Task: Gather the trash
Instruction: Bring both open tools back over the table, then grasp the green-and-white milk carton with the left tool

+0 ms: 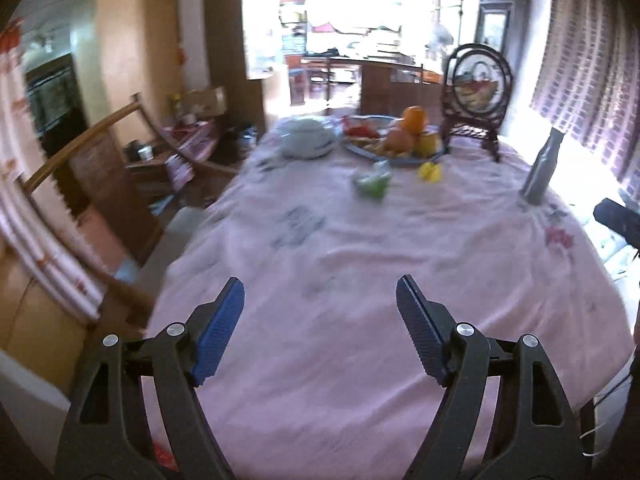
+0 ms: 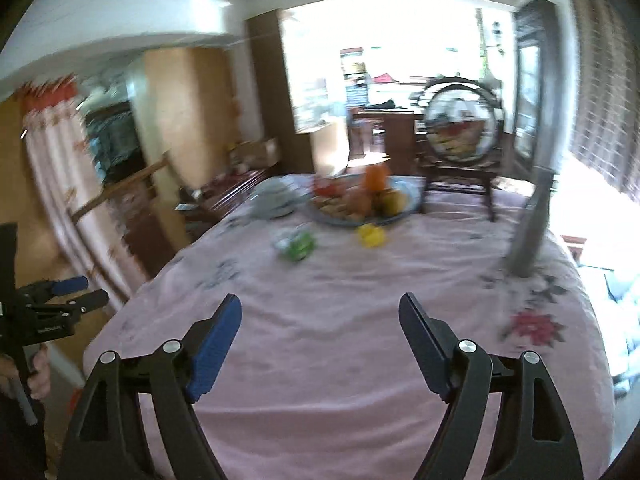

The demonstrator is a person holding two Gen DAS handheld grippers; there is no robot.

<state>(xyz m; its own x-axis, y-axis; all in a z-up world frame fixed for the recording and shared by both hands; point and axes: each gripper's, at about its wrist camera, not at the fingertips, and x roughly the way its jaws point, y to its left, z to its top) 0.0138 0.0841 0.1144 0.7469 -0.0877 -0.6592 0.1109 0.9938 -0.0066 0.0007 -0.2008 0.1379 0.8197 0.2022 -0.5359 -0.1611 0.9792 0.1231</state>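
Observation:
A crumpled green wrapper (image 1: 373, 184) and a crumpled yellow wrapper (image 1: 430, 171) lie on the pink tablecloth (image 1: 360, 280), just in front of the fruit plate (image 1: 396, 142). They also show in the right wrist view, the green wrapper (image 2: 298, 245) and the yellow wrapper (image 2: 371, 235). My left gripper (image 1: 320, 286) is open and empty over the near part of the table. My right gripper (image 2: 320, 304) is open and empty, also well short of the wrappers. The left gripper also shows at the left edge of the right wrist view (image 2: 86, 290).
A grey bottle (image 1: 544, 168) stands at the table's right side. A round framed ornament on a dark stand (image 1: 476, 96) and a white lidded dish (image 1: 308, 136) sit at the far end. A wooden chair (image 1: 100, 168) stands left of the table.

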